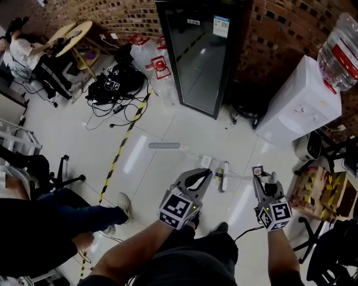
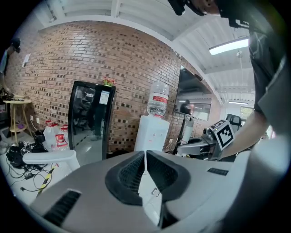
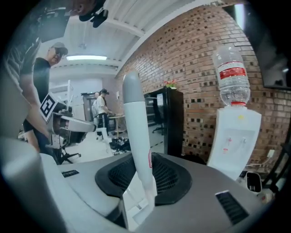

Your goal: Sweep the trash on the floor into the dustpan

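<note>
White tile floor (image 1: 162,128) fills most of what I see from the head view, with a brick wall (image 1: 128,14) along its far edge. Straight ahead of both tools stands a black glass-door cabinet (image 1: 196,56). A white water dispenser (image 1: 299,103) with a bottle on top is ahead and to the right of the right tool (image 1: 265,176). A cardboard box (image 1: 321,192) sits just right of that tool.

Well ahead and left of the left tool (image 1: 206,174), a seated person (image 1: 19,53) is at the far wall. A second person's legs (image 1: 72,215) stretch across the floor close on its left. A heap of black cables (image 1: 112,84) lies ahead-left. From it a yellow-black tape stripe (image 1: 120,151) runs back toward the left tool, across the open floor.

The right tool is clamped on an upright white pole (image 3: 136,132) with a grey cap. The left tool's jaws are together with nothing between them. A blurred grey bar (image 1: 164,146) shows just ahead of the left tool. A narrow white item (image 1: 222,176) lies on the floor between the two tools. I cannot tell which of these, if any, is the dustpan, and I cannot pick out the trash.
</note>
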`<move>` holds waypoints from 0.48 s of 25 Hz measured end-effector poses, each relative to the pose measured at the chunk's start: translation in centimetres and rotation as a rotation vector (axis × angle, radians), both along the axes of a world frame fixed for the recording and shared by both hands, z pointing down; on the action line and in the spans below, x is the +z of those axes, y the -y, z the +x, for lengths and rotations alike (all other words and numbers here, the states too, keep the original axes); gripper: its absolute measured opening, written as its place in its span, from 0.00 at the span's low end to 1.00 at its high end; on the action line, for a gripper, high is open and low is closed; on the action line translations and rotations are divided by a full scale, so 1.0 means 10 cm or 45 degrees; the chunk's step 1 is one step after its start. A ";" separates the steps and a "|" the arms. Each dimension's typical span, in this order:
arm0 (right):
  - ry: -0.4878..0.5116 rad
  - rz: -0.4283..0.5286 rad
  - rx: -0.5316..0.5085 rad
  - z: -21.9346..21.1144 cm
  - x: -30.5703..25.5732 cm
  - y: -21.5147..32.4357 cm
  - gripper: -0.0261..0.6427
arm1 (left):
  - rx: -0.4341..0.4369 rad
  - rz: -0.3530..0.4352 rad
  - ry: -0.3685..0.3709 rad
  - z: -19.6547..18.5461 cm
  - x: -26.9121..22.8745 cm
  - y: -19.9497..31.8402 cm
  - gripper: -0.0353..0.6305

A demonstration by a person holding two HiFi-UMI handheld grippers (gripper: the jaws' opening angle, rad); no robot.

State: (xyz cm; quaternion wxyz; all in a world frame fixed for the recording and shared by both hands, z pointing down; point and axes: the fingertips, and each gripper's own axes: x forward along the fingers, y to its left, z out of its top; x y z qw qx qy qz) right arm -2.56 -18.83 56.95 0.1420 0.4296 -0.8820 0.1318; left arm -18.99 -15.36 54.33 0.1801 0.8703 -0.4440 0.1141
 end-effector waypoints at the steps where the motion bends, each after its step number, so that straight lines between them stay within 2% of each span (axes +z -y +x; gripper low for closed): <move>1: 0.006 0.001 0.033 0.06 -0.02 -0.01 0.23 | 0.004 -0.004 -0.002 0.00 0.01 -0.01 0.12; 7: -0.008 0.056 0.184 0.45 -0.21 -0.07 0.22 | 0.049 -0.008 -0.017 0.15 -0.01 -0.08 0.12; 12: -0.044 0.037 0.332 0.77 -0.19 -0.10 0.22 | 0.056 -0.008 -0.012 0.22 -0.05 -0.10 0.12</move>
